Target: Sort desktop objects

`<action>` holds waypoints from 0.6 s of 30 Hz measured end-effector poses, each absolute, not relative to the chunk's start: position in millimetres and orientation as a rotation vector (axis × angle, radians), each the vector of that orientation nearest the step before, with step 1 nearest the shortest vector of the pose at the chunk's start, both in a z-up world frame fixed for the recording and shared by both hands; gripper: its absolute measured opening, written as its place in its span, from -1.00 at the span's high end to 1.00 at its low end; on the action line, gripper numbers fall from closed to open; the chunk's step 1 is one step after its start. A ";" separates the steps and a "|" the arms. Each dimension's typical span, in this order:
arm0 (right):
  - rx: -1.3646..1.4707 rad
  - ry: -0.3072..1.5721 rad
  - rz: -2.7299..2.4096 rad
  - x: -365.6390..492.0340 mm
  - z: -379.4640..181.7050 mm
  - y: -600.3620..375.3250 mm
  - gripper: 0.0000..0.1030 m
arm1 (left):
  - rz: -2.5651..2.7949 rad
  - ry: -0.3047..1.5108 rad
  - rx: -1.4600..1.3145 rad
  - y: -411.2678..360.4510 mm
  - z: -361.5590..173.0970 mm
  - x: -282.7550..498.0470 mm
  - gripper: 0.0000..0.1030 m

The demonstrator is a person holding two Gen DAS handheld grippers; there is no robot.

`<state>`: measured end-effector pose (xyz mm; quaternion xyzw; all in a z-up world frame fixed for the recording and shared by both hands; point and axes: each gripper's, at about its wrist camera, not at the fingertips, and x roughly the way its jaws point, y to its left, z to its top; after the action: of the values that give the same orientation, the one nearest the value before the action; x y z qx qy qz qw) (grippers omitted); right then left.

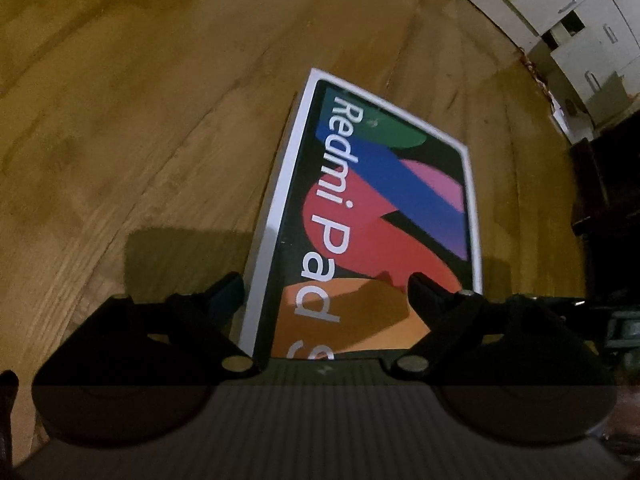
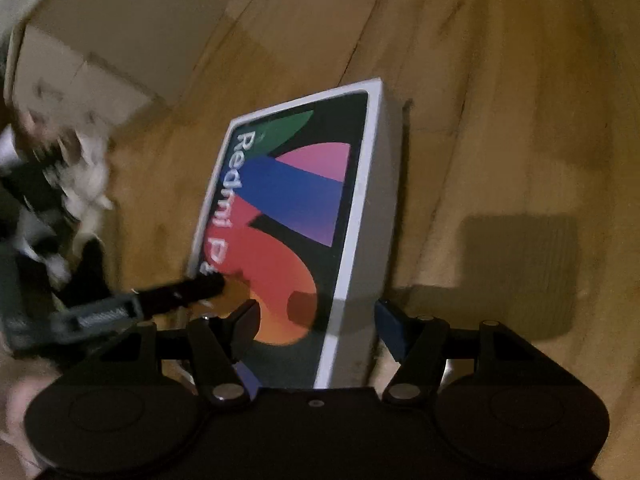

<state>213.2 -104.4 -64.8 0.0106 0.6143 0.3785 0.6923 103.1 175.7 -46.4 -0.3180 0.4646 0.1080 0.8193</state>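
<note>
- The left claw (image 1: 324, 284) stands with fingers apart, straddling the near left corner of the tablet box (image 1: 372, 216); whether they touch it I cannot tell.
- The box lies flat on the wooden table (image 1: 140, 120), its long axis running from near to far, straight ahead of both claws.
- The right claw (image 2: 316, 320) is also spread, astride the near right edge, seemingly equally close.
- The box is flat, white-rimmed, with a bright printed lid.
</note>
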 end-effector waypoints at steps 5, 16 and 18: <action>-0.054 1.303 0.819 196.4 -7.2 -105.1 -0.35 | 0.272 0.909 -0.660 170.8 -21.2 91.1 -0.99; -0.387 1.237 0.760 104.4 59.6 -96.2 -0.41 | 0.246 0.960 -0.475 130.5 23.7 55.8 -1.00; -0.424 1.269 0.714 93.1 56.1 -90.0 -0.41 | 0.221 0.977 -0.430 120.4 31.6 47.4 -1.00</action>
<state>93.1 -90.0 56.1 -0.1924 0.5754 0.3240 0.7259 47.4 120.4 31.6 -0.2043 0.4649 0.1050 0.8550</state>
